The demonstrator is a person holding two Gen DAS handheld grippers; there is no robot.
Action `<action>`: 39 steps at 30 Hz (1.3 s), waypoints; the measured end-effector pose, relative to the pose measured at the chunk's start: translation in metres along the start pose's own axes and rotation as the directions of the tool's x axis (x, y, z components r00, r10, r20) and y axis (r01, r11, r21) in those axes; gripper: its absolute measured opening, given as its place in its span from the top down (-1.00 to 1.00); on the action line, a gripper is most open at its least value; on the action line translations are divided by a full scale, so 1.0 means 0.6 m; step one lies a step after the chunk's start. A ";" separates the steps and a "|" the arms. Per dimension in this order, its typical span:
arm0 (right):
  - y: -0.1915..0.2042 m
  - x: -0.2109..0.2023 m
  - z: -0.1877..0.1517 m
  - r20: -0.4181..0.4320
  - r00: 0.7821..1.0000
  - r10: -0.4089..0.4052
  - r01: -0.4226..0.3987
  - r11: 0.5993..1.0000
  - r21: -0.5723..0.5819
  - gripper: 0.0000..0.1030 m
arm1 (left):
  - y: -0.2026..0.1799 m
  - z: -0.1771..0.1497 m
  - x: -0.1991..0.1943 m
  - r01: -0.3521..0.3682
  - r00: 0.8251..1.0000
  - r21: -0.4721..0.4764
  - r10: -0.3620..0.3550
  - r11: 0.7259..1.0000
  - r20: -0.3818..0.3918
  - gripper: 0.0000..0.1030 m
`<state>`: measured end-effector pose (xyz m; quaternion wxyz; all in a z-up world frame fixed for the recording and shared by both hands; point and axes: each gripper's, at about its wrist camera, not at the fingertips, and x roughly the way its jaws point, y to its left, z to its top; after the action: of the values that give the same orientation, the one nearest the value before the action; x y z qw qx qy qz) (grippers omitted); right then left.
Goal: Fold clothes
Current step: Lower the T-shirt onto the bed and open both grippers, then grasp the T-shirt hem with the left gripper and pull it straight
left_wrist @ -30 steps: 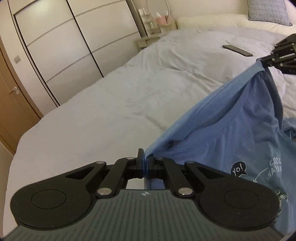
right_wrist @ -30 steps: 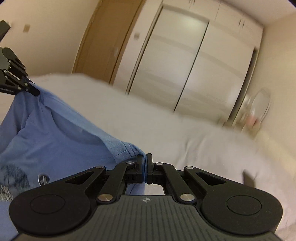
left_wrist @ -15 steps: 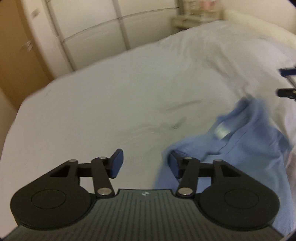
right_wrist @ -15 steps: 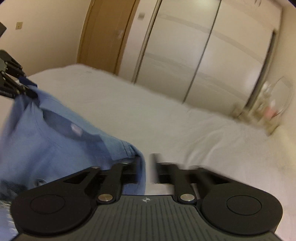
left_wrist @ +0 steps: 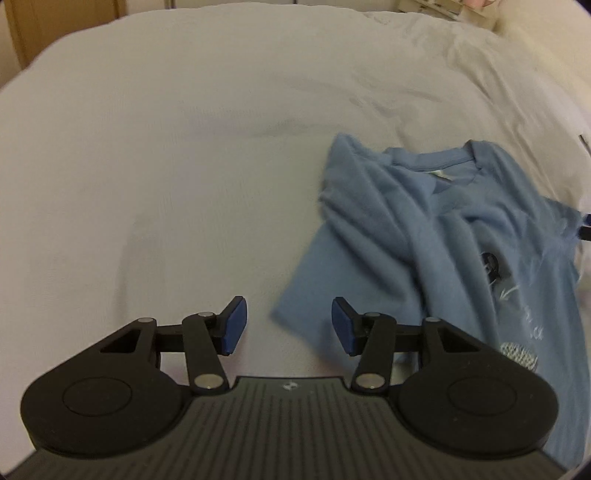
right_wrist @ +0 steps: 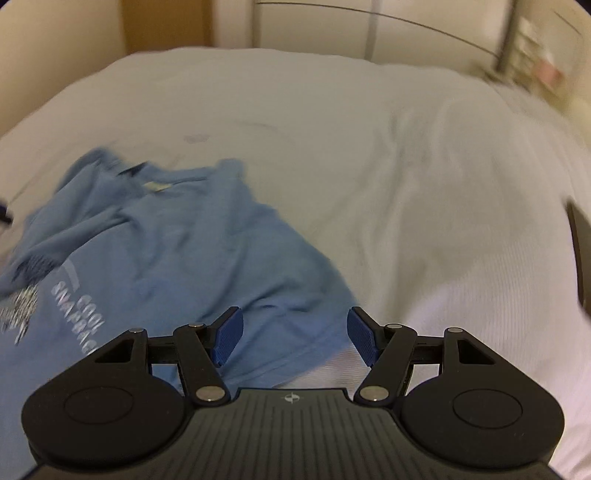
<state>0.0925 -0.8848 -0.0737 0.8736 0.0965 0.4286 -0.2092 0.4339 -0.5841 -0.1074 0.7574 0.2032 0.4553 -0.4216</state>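
Note:
A light blue T-shirt (left_wrist: 443, 236) with a white and black print lies rumpled on the bed, print side up, collar toward the far side. My left gripper (left_wrist: 288, 326) is open above the bedsheet, its right pad beside the shirt's near left sleeve edge. In the right wrist view the same T-shirt (right_wrist: 177, 251) fills the left half. My right gripper (right_wrist: 293, 338) is open, hovering over the shirt's right sleeve, with nothing held between its blue pads.
A wide pale grey bedsheet (left_wrist: 177, 155) stretches around the shirt, with wrinkles toward the far right. A dark flat phone (right_wrist: 580, 254) lies at the right edge of the bed. A wardrobe (right_wrist: 388, 26) and a wooden door (right_wrist: 166, 26) stand beyond the bed.
A second ago both grippers were shut on the shirt's shoulders, holding it up. Both have since opened, and the shirt has dropped onto the bed. Both cameras now tilt down toward it.

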 end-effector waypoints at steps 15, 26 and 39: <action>-0.052 0.083 0.016 -0.042 0.998 0.043 -0.041 0.998 0.053 0.98 | 0.084 0.052 -0.035 -0.252 0.963 -0.044 0.255 0.967 0.084 1.00; -0.104 0.047 0.090 0.040 0.961 -0.275 0.277 0.957 -0.082 0.52 | 0.083 0.047 -0.015 -0.304 0.952 -0.080 0.306 0.949 0.022 0.26; 0.097 -0.160 -0.183 -0.136 0.936 0.325 -0.261 0.900 0.350 0.23 | -0.067 -0.250 -0.193 0.002 0.981 0.032 0.005 0.999 -0.195 0.24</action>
<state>-0.0112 -0.7673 -0.0660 0.8217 0.3229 0.4505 -0.1325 0.2965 -0.4501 -0.0802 0.7062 0.2559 0.5202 -0.4064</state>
